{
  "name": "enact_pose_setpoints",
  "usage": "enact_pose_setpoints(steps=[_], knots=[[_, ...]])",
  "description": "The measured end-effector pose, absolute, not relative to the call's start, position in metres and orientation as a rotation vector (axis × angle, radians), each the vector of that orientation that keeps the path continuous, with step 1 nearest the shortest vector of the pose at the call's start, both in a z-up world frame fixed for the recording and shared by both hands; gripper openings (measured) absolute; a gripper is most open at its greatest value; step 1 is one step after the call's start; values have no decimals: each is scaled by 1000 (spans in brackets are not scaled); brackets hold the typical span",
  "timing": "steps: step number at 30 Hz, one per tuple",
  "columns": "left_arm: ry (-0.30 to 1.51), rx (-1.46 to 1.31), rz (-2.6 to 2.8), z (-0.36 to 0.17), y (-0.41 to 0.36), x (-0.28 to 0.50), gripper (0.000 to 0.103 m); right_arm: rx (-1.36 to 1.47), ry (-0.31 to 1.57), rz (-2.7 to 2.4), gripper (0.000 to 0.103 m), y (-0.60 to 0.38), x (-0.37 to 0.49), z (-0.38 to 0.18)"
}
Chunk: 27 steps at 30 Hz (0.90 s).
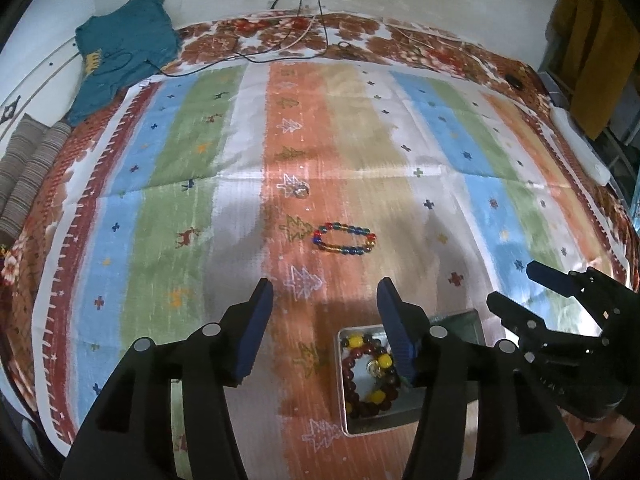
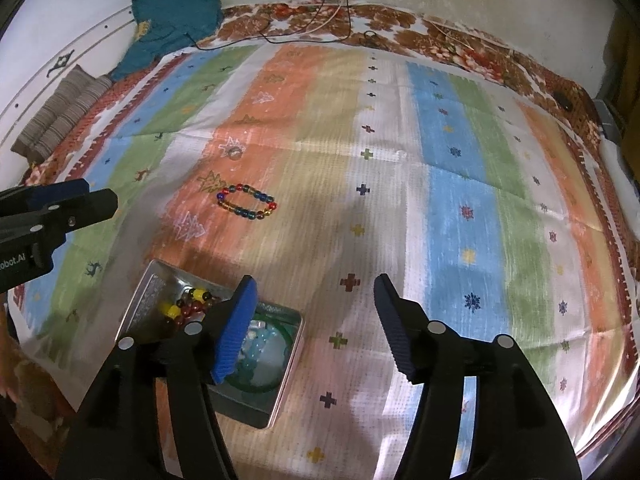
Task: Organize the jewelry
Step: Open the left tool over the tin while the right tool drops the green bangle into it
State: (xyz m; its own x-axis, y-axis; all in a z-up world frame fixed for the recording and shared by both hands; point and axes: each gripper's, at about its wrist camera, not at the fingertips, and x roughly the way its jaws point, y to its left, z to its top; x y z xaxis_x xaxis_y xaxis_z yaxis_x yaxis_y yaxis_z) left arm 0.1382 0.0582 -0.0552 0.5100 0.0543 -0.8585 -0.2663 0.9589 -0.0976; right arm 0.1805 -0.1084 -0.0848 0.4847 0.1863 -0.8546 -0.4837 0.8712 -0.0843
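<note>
A multicoloured bead bracelet (image 1: 345, 239) (image 2: 246, 203) lies flat on the orange stripe of the cloth. Beyond it sits a small ring (image 1: 301, 191) (image 2: 234, 154). A metal tin (image 1: 362, 422) (image 2: 142, 304) holds a dark red and yellow bead bracelet (image 1: 370, 372) (image 2: 188, 306) and, on its other side, pale blue beads inside a green bangle (image 2: 260, 348). My left gripper (image 1: 326, 294) is open above the cloth, nothing between its fingers, its right finger over the tin. My right gripper (image 2: 314, 290) is open and holds nothing, its left finger over the tin; it also shows at the right edge of the left wrist view (image 1: 516, 288).
The striped cloth (image 1: 200, 152) (image 2: 460, 184) covers a floral bedspread. A teal garment (image 1: 124, 48) (image 2: 176, 12) and black cables (image 1: 280, 40) lie at the far edge near the wall. Folded striped fabric (image 1: 28, 168) (image 2: 60, 112) sits at the left. A yellow cloth (image 1: 596, 48) hangs at the right.
</note>
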Motion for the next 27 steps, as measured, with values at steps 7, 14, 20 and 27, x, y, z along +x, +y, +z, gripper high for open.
enact_pose_setpoints(steps=[7,14,20,27], knots=[[1023,-228,220,-58,67,151,61,-366,975,438,67,-92,191,-86],[1033,-229,249,-63,78,172,62,-360,998,441,69,-84,205,-93],[1050,-221,261,-70,82,188,62,-341,1019,447,70,-81,216,-97],[1060,-200,262,-74,84,202,63,-347,1042,451,70,-74,224,-102]])
